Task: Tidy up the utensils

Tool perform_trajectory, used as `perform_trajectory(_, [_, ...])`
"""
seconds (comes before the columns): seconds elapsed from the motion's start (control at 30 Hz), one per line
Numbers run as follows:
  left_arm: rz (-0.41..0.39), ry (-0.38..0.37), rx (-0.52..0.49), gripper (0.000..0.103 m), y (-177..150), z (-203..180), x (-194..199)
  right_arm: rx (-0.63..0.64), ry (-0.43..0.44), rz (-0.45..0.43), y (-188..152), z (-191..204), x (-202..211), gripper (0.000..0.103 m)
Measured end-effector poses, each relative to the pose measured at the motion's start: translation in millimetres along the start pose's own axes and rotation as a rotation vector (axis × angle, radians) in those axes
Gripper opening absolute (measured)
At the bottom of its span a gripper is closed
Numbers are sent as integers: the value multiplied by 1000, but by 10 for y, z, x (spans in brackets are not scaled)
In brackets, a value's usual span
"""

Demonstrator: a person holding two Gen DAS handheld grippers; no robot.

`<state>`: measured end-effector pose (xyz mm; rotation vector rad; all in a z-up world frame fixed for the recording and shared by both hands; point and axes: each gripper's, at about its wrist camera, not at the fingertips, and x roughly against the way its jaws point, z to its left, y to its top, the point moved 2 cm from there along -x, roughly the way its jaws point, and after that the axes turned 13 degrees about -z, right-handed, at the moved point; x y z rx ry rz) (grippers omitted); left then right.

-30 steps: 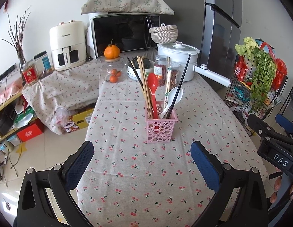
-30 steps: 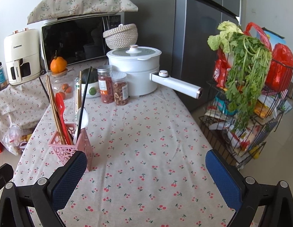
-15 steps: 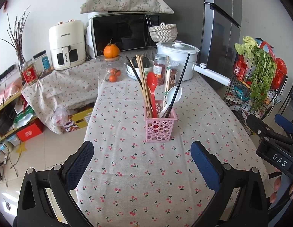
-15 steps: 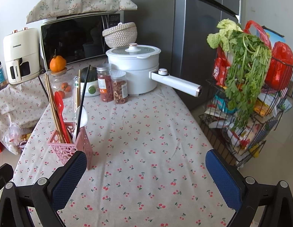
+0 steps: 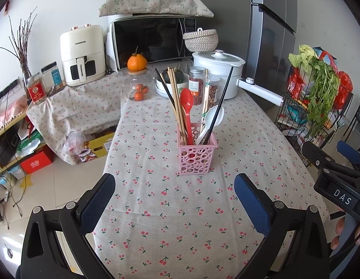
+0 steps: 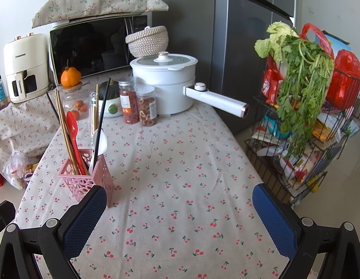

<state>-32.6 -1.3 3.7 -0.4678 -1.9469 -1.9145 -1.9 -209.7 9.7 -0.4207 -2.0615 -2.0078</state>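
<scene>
Since the pink caddy [image 5: 196,155] is thin perforated plastic, light and top-heavy with long chopsticks [image 5: 177,107], a red spoon [image 5: 188,107] and a white spoon [image 5: 213,118] standing in it, we judge each utensil best pinched high on its stiff handle (smooth, so probably slippery). Short of the caddy, over the desk [image 5: 180,220], our left gripper [image 5: 175,202] is spread wide and empty; right of the caddy, our right gripper [image 6: 180,214] likewise gapes, holding nothing.

White walls [image 5: 63,4], grey fridge [image 6: 245,46], pale tiled floor [image 5: 40,193], daylight.
</scene>
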Motion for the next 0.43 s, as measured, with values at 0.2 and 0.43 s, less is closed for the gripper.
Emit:
perform_trajectory(0.2, [5, 2, -7, 103, -5, -2, -10, 0, 1, 2, -22, 3, -11, 103])
perform_trajectory(0.43, [25, -7, -4, 103, -41, 6, -54, -1, 3, 15, -75, 20, -37, 103])
